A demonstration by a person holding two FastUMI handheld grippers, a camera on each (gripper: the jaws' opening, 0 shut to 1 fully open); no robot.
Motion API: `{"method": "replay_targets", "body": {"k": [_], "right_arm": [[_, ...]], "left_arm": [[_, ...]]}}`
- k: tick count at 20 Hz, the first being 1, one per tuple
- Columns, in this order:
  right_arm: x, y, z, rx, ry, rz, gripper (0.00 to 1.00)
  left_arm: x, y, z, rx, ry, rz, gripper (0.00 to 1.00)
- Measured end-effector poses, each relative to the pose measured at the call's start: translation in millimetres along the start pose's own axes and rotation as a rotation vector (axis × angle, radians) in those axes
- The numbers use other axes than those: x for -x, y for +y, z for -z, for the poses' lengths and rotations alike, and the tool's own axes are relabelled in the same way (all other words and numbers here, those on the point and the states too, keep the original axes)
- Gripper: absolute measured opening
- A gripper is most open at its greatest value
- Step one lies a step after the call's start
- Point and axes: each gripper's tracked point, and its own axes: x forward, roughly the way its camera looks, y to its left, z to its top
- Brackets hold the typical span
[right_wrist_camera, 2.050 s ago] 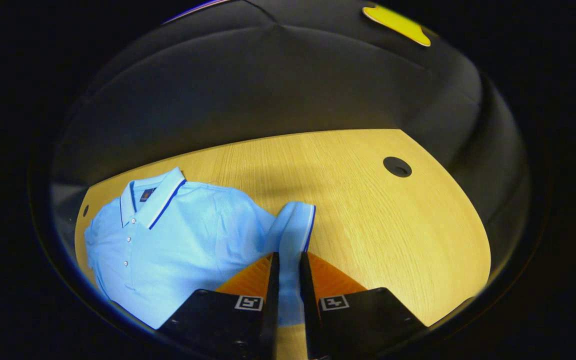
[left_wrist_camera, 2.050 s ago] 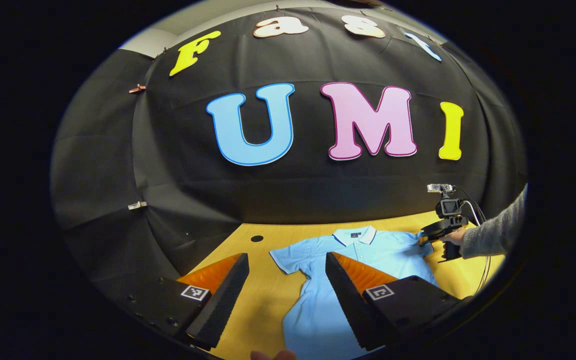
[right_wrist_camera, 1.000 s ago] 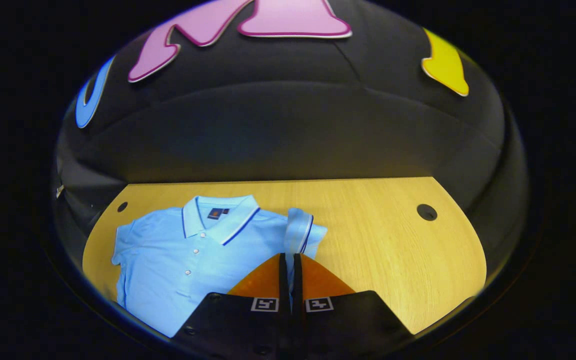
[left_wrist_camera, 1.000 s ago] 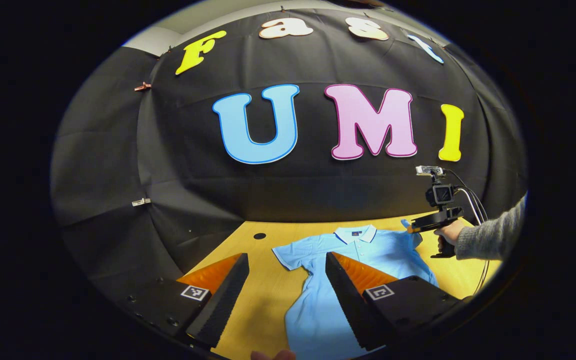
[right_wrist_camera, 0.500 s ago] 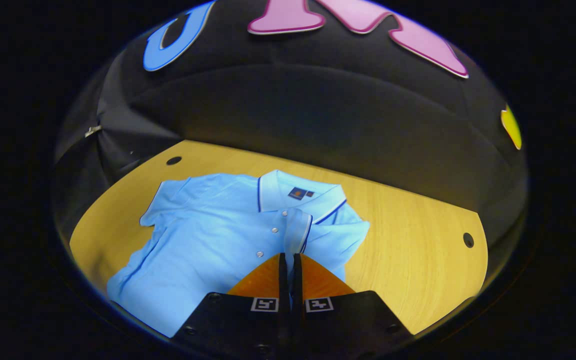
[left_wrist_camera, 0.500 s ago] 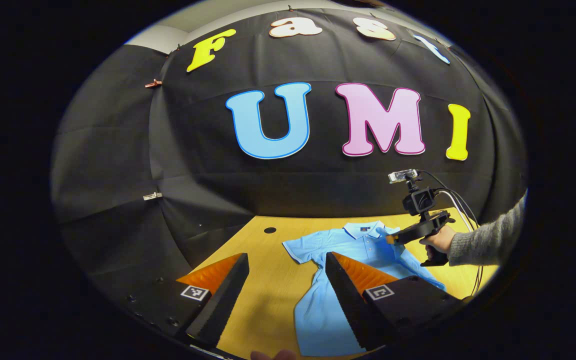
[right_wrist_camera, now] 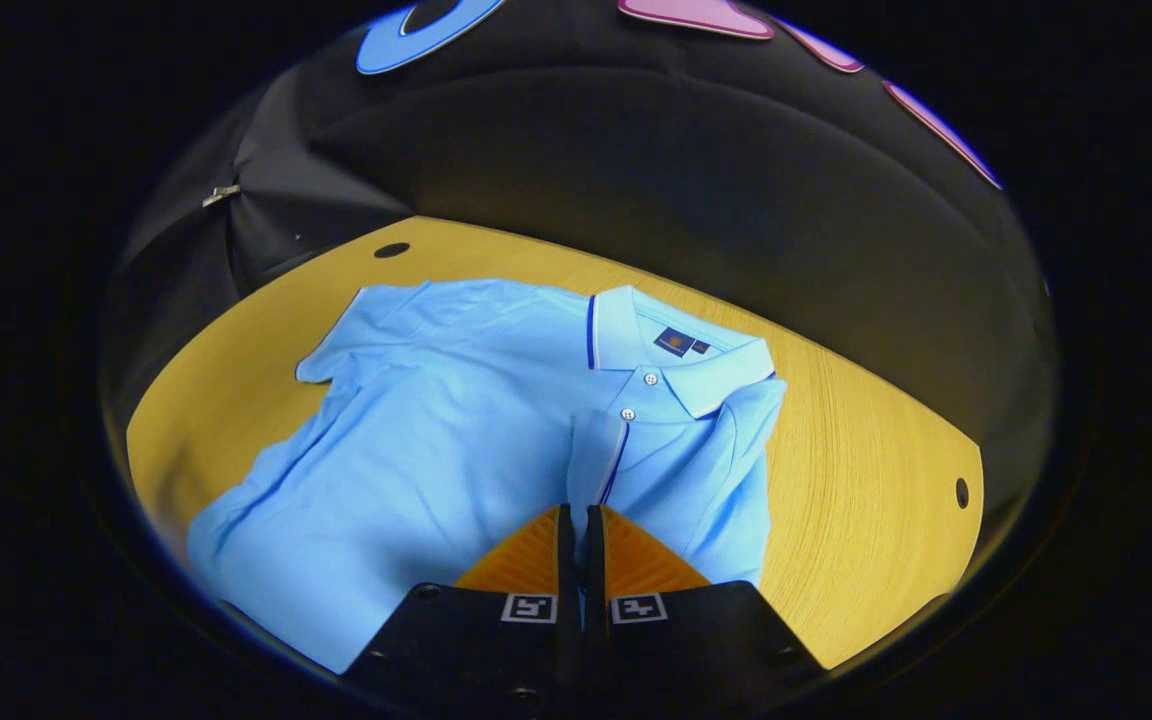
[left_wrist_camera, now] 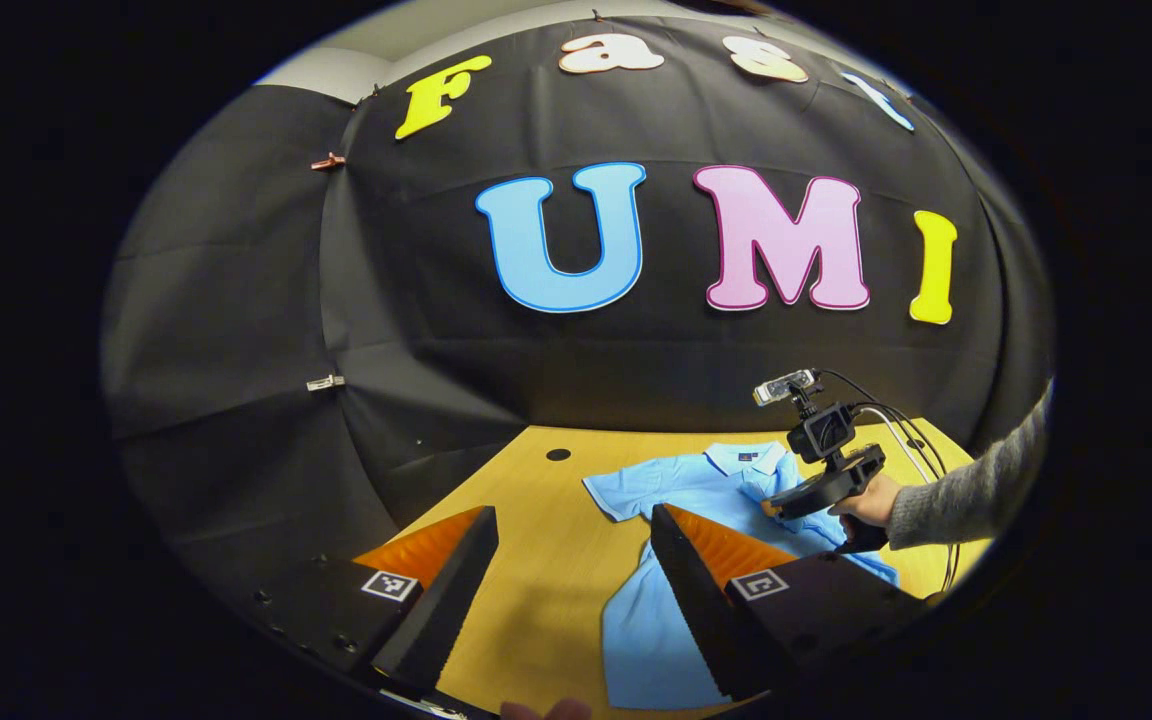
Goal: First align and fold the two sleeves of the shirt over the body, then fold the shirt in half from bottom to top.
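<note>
Currently the right gripper (right_wrist_camera: 580, 515), bottom centre of the right gripper view, is pinching the shirt's (right_wrist_camera: 456, 430) right sleeve (right_wrist_camera: 604, 462) by its trimmed cuff and holding it over the chest. Left gripper (left_wrist_camera: 576, 560) is hanging spread, gripping nothing. Shirt is lying mid-frame on the wooden table (right_wrist_camera: 866, 450), collar (right_wrist_camera: 676, 360) pointing upper right, long axis running to the hem at lower left. Fabric looks light, soft and floppy, so I'd be gripping cuffs, hems or seams. Other sleeve (right_wrist_camera: 356, 330) is lying flat, upper left.
</note>
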Motion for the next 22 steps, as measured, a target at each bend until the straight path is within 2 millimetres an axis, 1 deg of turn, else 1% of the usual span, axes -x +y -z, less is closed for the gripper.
{"method": "replay_targets", "body": {"k": [2,3,6,8,9,10,11,12,13,14,15,16,17,18,19,21,22], "right_arm": [[-1.3,-1.4,-0.6,-0.003,-0.005,0.012,0.08],[-0.8,-1.8,-0.4,-0.016,-0.006,0.012,0.14],[-1.3,-5.4,0.1,-0.06,-0.007,0.022,0.18],[-0.2,-13.1,0.1,-0.077,-0.014,0.038,0.28],[-0.8,-15.8,0.8,-0.085,-0.017,0.044,0.39],[-0.2,-17.9,0.7,-0.096,-0.019,0.048,0.43],[0.5,-19.2,1.0,-0.11,-0.022,0.048,0.52],[1.1,-19.9,0.6,-0.126,-0.024,0.044,0.54],[2.8,-19.4,0.1,-0.14,-0.027,0.041,0.59],[4.6,-20.0,-3.4,-0.149,-0.042,0.042,0.6],[7.2,-21.2,-8.3,-0.153,-0.061,0.045,0.74],[11.9,-21.6,-13.2,-0.158,-0.08,0.046,0.77],[16.7,-21.1,-20.5,-0.169,-0.107,0.044,0.78],[23.0,-25.1,-30.6,-0.181,-0.145,0.053,0.78],[31.3,-26.1,-40.2,-0.197,-0.184,0.052,0.82],[52.0,-24.6,-59.5,-0.218,-0.26,0.03,0.84],[63.8,-28.4,-68.3,-0.218,-0.3,0.033,0.89]], "left_arm": [[-0.3,0.6,2.4,0.002,0.001,-0.002,0.98],[-0.7,0.8,1.5,0.002,0.002,-0.001,0.98],[-3.4,2.1,2.1,0.002,0.001,0.001,0.98],[-4.6,1.9,1.0,0.003,0.001,0.007,0.98],[-5.4,1.6,0.1,0.001,0.0,0.01,0.98],[-7.0,1.2,0.3,0.0,0.001,0.015,0.98],[-7.3,0.1,-0.3,-0.002,0.001,0.018,0.98],[-8.9,-0.5,-0.7,-0.003,0.001,0.021,0.98],[-10.3,-1.0,-1.9,-0.005,0.0,0.023,0.98],[-12.0,-1.4,-2.0,-0.006,-0.001,0.026,0.98],[-12.7,-1.7,-3.7,-0.007,-0.003,0.028,0.98],[-14.3,-2.5,-4.0,-0.009,-0.004,0.031,0.98],[-16.4,-3.1,-5.6,-0.011,-0.005,0.033,0.98],[-18.6,-4.3,-5.3,-0.012,-0.005,0.038,0.98],[-22.5,-5.8,-5.9,-0.013,-0.002,0.042,0.98],[-30.1,-9.7,-5.3,-0.015,0.003,0.054,0.98],[-34.9,-12.5,-6.8,-0.017,0.002,0.061,0.98]]}}
